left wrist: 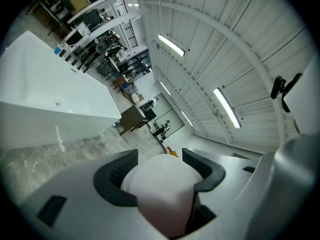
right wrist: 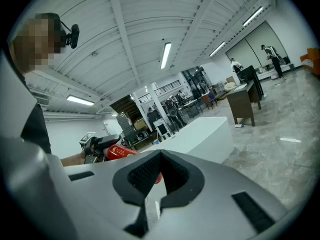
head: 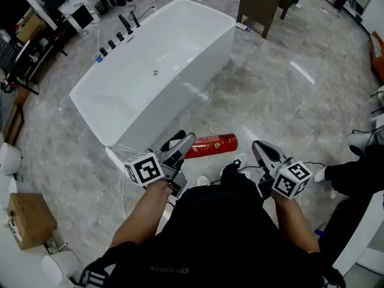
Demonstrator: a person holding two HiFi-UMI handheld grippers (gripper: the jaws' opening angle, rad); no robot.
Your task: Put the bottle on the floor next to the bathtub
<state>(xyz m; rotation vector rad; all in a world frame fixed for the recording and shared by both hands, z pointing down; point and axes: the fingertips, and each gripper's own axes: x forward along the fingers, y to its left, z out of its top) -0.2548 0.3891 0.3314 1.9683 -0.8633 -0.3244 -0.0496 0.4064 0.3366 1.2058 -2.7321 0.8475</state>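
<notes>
I've got the red bottle [head: 211, 144] clamped in my left gripper [head: 183, 146], jaws spread wide around its pale rounded end. It lies roughly level in the air, over the floor [head: 270, 89] just off the near end of the bathtub [head: 198, 47]. My right gripper [head: 264, 152] hangs beside it with jaws drawn together and nothing in them. So the carry looks about done. The lowering, setting the bottle down by the tub wall and letting go are all still to come, I reckon
</notes>
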